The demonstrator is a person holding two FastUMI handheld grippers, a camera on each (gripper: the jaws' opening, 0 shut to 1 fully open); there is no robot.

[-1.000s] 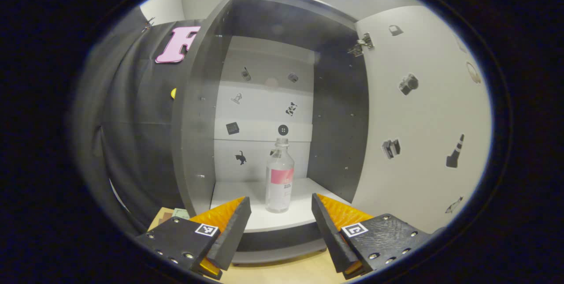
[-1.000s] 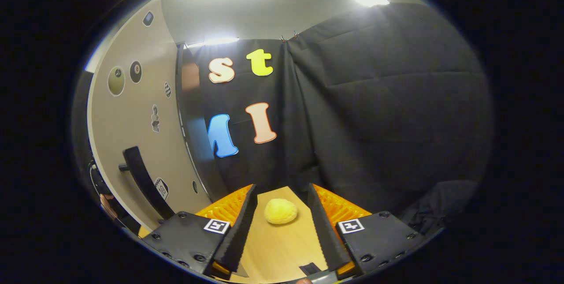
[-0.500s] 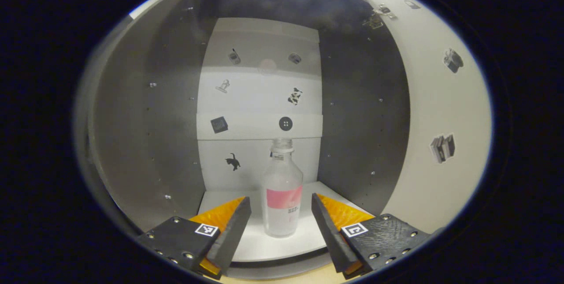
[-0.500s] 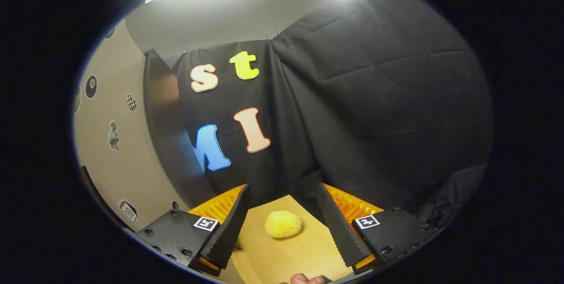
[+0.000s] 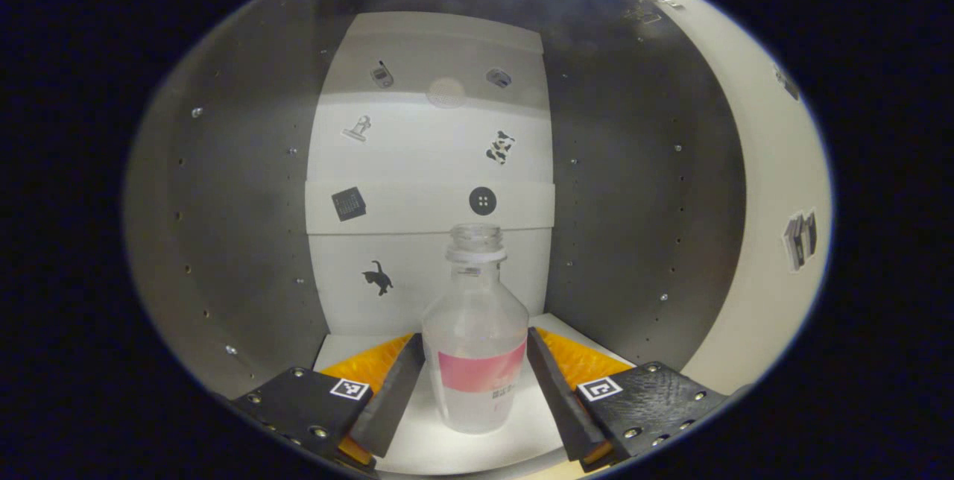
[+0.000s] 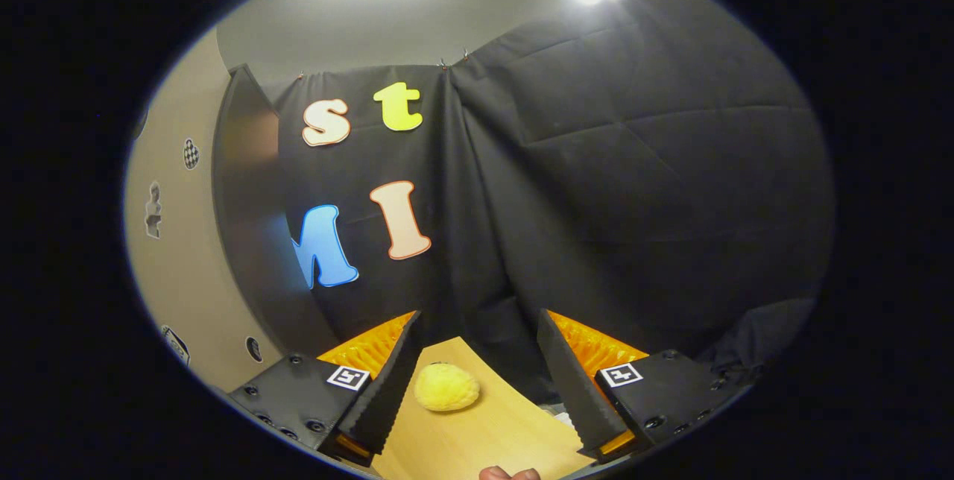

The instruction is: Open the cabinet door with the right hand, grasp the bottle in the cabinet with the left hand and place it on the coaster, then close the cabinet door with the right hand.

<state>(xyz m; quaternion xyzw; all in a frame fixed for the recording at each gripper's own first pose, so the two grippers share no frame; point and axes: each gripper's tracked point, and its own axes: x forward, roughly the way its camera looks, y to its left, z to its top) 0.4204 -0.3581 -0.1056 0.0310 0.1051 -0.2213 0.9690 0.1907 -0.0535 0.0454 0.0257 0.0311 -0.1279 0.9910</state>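
A clear, uncapped bottle [image 5: 475, 308] with a pink label stands upright on the white floor [image 5: 425, 454] of the open cabinet. My left gripper [image 5: 475, 337] is inside the cabinet, open, with one finger on each side of the bottle's body, close to its sides. In the left gripper view the pale cabinet door [image 5: 775, 226] stands swung out at the right. My right gripper [image 6: 477, 316] is open with nothing in it, held above the wooden table [image 6: 492, 435], and the same door [image 6: 171, 264] shows at its left.
Grey side walls [image 5: 238, 241] close in on both sides of the bottle, and the white back panel [image 5: 432, 144] carries small stickers. A yellow spongy lump [image 6: 446, 387] lies on the table beside the right gripper's left finger. A person's fingertip [image 6: 510, 474] shows at the bottom edge.
My left gripper has moved forward into the cabinet until the bottle stands between its fingers. The right gripper has swung slightly away from the door, staying open.
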